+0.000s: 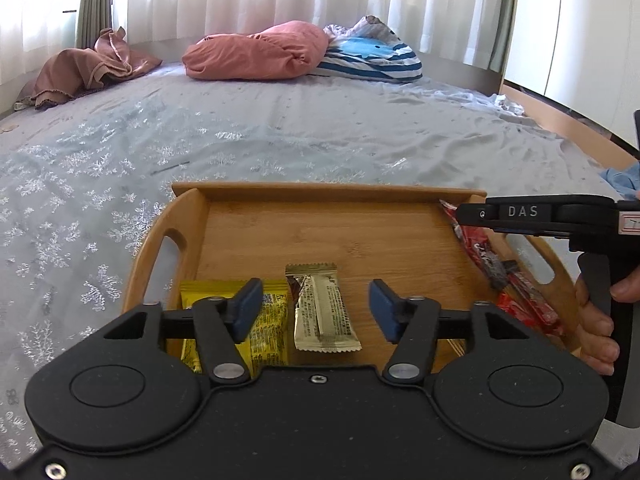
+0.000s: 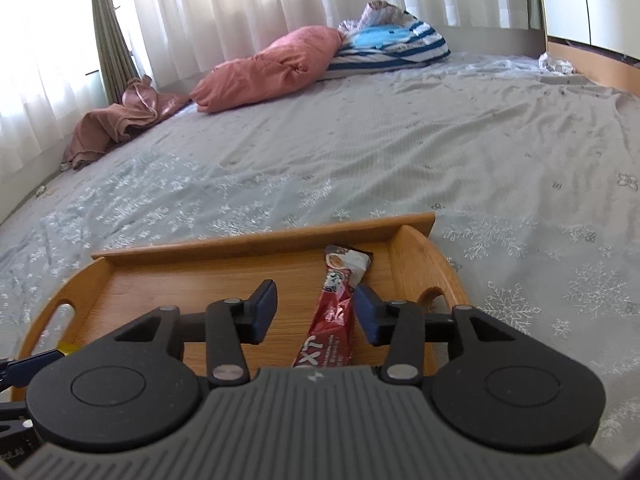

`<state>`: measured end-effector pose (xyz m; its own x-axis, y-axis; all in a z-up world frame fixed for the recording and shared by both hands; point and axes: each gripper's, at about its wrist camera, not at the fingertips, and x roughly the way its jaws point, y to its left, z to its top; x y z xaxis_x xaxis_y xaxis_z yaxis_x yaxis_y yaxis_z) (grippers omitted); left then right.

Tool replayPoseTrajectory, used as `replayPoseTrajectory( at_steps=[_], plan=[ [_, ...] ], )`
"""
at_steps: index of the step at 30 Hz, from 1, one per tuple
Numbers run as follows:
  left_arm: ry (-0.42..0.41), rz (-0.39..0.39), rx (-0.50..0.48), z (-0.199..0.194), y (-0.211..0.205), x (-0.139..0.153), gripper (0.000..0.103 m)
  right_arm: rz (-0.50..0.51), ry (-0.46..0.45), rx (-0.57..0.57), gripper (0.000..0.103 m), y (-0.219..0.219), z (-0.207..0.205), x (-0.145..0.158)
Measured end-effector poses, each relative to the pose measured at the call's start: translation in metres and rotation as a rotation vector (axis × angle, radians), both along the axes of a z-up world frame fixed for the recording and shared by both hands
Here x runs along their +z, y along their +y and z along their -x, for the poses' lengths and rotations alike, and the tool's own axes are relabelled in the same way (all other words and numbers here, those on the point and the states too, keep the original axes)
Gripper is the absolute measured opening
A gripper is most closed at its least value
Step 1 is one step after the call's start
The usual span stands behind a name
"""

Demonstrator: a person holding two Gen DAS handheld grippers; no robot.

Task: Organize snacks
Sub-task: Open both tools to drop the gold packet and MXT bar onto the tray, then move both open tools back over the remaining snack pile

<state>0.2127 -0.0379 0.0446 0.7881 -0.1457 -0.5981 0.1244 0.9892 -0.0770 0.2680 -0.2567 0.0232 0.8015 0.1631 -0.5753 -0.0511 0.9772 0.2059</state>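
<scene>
A wooden tray (image 1: 320,240) sits on the bed (image 1: 280,140) with three snacks in it. The left claw (image 1: 316,310) is open and holds nothing. The gold snack (image 1: 324,312) lies right between its tips, just under them, with its long side pointing from near to far. The yellow snack (image 1: 268,332) lies just left of it, partly under the left tip. The right claw (image 2: 316,312) is open and empty too. The red snack (image 2: 332,320) lies long and thin between its tips, close to the right one, along the tray's right wall. Each claw has its own snack nearest.
</scene>
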Motion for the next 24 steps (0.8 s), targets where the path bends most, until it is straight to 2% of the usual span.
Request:
replayPoseTrajectory(
  at_steps=[6,11,18,22,24],
  plan=[
    [-0.022,0.009,-0.019,0.024,0.005,0.014,0.078,0.043,-0.059,0.036,0.074,0.004,0.034,0.019],
    [-0.028,0.028,-0.034,0.046,0.011,0.022,0.084,0.051,-0.092,0.056,0.086,0.004,0.065,0.028],
    [-0.043,0.021,-0.036,0.079,0.021,0.027,0.09,0.052,-0.132,0.06,0.093,0.006,0.104,0.034],
    [-0.074,-0.006,-0.048,0.102,0.023,0.027,0.092,0.099,-0.152,0.056,0.099,0.013,0.125,0.028],
    [-0.065,0.007,-0.066,0.111,0.024,0.025,0.092,0.114,-0.158,0.054,0.101,0.016,0.136,0.024]
  ],
)
